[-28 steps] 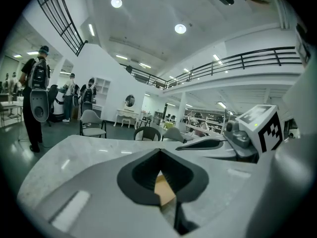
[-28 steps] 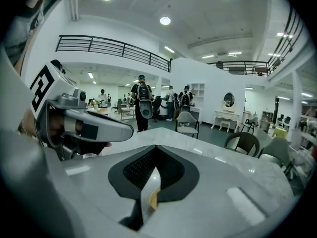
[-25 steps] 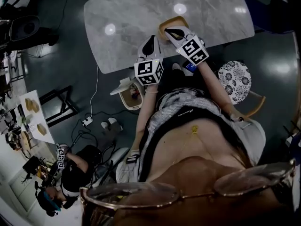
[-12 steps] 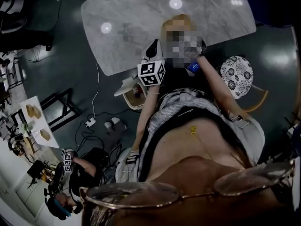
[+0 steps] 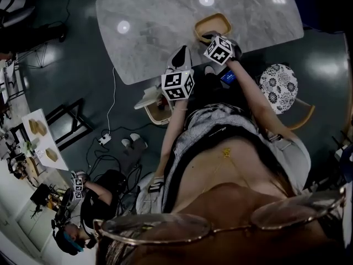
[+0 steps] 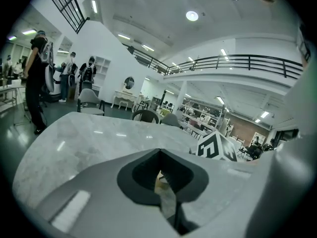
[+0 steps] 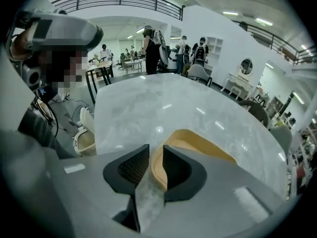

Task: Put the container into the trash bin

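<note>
A tan, shallow container sits on the marble table near its front edge. My right gripper is at the container's near rim. In the right gripper view the rim fills the narrow gap between the jaws, so my right gripper is shut on it. To the left, over the table's edge, my left gripper is shut with nothing in it; its tips meet in the left gripper view. The trash bin stands on the floor below the table's edge, its white lid tilted open.
A stool with a patterned seat stands to the right of my legs. Cables and a power strip lie on the dark floor to the left. A person crouches at lower left. The bin shows left of the table.
My right gripper has turned and settled at the container's near rim, closing on it. The left gripper has hardly moved.
</note>
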The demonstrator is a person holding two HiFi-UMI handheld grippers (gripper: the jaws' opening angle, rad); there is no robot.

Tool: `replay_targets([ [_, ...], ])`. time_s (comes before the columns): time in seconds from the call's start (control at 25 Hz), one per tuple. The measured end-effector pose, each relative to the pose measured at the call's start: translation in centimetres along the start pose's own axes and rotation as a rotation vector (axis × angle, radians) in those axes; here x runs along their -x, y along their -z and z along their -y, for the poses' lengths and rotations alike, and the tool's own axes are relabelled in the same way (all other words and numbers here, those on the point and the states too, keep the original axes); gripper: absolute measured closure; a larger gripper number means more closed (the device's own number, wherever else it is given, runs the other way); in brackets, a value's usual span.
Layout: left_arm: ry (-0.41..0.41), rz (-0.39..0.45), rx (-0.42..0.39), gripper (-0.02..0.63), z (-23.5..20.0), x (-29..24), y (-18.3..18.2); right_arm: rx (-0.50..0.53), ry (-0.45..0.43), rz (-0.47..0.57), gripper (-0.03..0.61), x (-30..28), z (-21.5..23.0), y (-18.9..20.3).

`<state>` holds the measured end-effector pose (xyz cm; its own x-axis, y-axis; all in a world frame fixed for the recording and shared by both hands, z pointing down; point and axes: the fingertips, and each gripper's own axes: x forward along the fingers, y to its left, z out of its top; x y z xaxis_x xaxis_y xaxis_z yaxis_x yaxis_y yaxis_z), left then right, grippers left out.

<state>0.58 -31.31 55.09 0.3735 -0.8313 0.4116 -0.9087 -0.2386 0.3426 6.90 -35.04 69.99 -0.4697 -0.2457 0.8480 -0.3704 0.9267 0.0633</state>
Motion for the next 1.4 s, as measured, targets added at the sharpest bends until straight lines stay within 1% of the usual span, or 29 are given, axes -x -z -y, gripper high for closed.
replay_targets([
  [0.16, -0.008, 0.000, 0.012, 0.612, -0.1, 0.4, 0.2, 0.036, 0.013, -0.084, 0.468, -1.9, -0.2, 1.1],
  [0.28, -0.016, 0.006, 0.015, 0.612, -0.2, 0.8, 0.1, 0.056, 0.040, -0.137, 0.483, -2.9, 0.0, 1.8],
  [0.4, -0.024, 0.011, 0.018, 0.612, -0.5, 1.2, 0.1, 0.078, 0.077, -0.162, 0.512, -3.2, 0.4, 2.1],
  [0.48, -0.028, 0.011, 0.019, 0.612, -0.7, 1.2, 0.2, 0.086, 0.083, -0.161, 0.517, -3.2, 0.5, 2.1],
  [0.64, -0.023, 0.013, 0.016, 0.612, -0.8, 1.1, 0.0, 0.105, 0.093, -0.122, 0.534, -2.1, 0.6, 1.6],
  [0.88, -0.001, 0.020, 0.011, 0.612, -0.4, 0.8, -0.5, 0.154, 0.115, -0.037, 0.535, 1.6, 0.9, -1.0],
  [1.2, 0.027, 0.033, -0.002, 0.612, 0.2, 0.5, -2.0, 0.165, 0.096, 0.036, 0.537, 6.4, 1.1, -4.5],
  [1.4, 0.031, 0.040, -0.014, 0.612, 0.8, 0.5, -2.5, 0.145, 0.085, 0.050, 0.535, 8.7, 0.7, -5.2],
])
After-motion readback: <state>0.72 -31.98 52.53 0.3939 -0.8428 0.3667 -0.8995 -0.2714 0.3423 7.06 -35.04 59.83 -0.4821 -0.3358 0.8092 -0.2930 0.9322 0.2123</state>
